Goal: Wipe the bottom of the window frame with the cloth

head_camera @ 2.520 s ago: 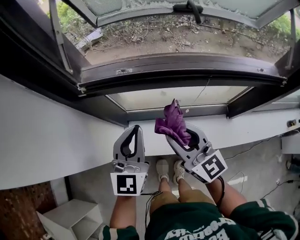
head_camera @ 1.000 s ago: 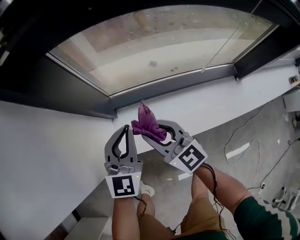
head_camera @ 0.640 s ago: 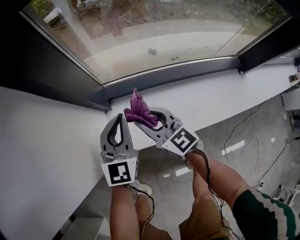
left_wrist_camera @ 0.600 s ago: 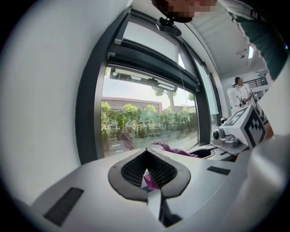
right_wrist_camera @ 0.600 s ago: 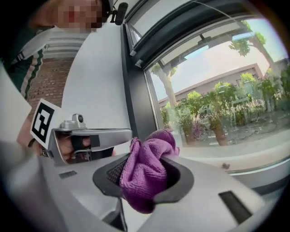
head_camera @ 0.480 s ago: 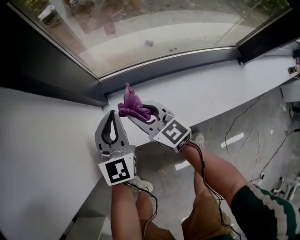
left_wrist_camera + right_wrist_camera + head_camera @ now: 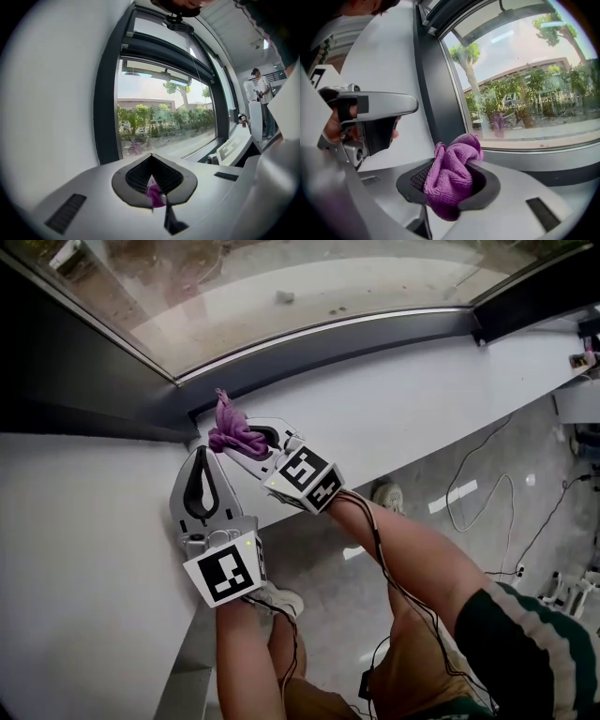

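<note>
Purple cloth held up by the window

The right gripper is squeezed shut on the purple cloth, near the left corner of the dark bottom window frame. The left gripper sits just beside it, its jaws together.

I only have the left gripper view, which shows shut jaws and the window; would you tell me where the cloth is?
Observer: The purple cloth is bunched in the right gripper, jaws shut on it.
Operator: Thank you. Is it near the frame's bottom?
Observer: Yes; in the head view it sits at the left end of the bottom frame rail, though contact is unclear.
Operator: And my left gripper?
Observer: It is close beside the right one, tips toward that same corner.
</note>
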`<action>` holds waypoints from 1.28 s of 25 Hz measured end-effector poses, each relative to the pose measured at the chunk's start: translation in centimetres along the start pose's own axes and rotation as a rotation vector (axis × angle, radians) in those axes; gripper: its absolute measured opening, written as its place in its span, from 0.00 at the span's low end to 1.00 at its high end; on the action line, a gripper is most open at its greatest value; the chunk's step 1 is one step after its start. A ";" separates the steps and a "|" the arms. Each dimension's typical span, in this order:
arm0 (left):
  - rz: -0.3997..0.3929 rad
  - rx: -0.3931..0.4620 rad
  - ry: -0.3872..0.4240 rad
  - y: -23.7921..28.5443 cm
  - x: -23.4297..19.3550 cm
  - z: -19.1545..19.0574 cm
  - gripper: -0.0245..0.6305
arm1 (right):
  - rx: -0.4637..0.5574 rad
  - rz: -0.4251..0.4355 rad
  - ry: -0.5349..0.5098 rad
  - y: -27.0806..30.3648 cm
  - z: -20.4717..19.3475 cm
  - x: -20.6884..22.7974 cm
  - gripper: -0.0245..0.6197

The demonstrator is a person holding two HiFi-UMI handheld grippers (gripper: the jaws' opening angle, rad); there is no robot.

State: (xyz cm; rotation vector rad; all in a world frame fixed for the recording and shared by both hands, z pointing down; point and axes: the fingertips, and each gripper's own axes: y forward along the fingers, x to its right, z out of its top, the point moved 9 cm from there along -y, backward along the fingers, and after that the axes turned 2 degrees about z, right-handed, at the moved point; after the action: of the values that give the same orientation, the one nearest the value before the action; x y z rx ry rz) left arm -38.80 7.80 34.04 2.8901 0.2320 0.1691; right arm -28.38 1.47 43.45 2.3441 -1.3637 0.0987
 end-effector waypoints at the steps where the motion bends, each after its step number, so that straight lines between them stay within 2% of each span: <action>1: 0.006 -0.004 0.003 0.2 0.1 -0.3 0.04 | -0.010 -0.003 -0.011 0.4 -0.2 0.2 0.25; 5: 0.028 -0.021 -0.023 0.7 0.1 -1.6 0.04 | -0.050 0.005 -0.054 1.9 -1.0 0.9 0.25; 10: 0.098 -0.080 -0.053 1.0 -0.3 -3.2 0.04 | -0.118 0.040 -0.135 3.4 -1.8 1.5 0.25; 17: 0.137 -0.122 -0.079 0.5 -0.4 -4.9 0.04 | -0.216 0.098 -0.231 6.3 -2.1 2.1 0.25; 23: 0.106 -0.138 -0.066 0.5 0.0 -5.6 0.04 | -0.269 0.122 -0.254 7.3 -2.6 1.6 0.25; 32: 0.077 -0.131 -0.049 0.8 0.4 -4.9 0.04 | -0.301 0.063 -0.251 5.3 -2.8 2.9 0.25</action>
State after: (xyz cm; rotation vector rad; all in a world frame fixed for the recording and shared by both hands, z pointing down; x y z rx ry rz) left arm -38.92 8.17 39.06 2.7704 0.0976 0.1212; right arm -31.00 -2.04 48.47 2.1127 -1.4520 -0.3692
